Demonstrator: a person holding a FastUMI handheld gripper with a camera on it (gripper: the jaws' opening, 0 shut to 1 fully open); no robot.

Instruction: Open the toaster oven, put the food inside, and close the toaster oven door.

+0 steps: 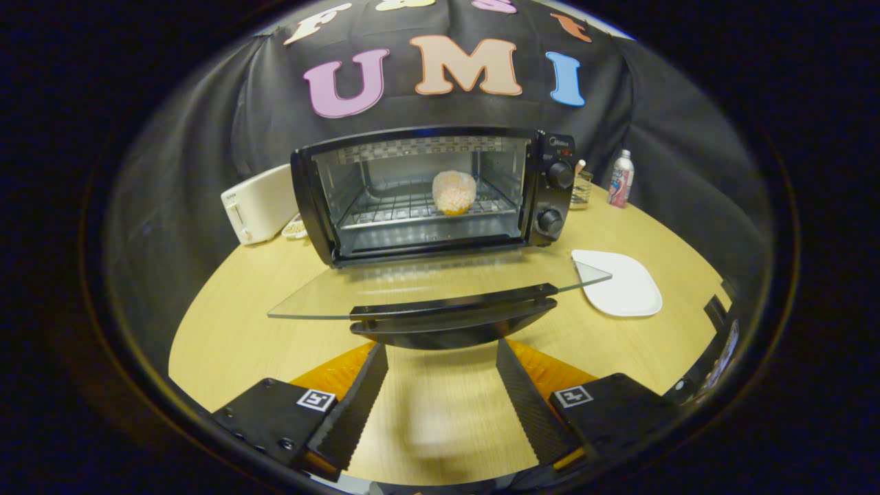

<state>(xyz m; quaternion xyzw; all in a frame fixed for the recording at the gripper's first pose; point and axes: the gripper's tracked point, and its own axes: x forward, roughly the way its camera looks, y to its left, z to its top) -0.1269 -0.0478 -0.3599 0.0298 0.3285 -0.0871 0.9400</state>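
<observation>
Food [454, 192] sits on the rack; glass door [440, 292] hangs flat open. My tool [442, 361] is spread, empty, just under the door handle [454, 317]. Closing step next, I judge: lift the handle up.

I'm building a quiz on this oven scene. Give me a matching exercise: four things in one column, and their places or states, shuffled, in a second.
Things:
1. food
2. glass door
3. white plate
4. tool

Places or states:
A. folded down flat, just ahead of the fingers
B. on the rack inside the toaster oven
C. open, holding nothing
D. on the table, beside the door

Pairs: 1-B, 2-A, 3-D, 4-C
</observation>
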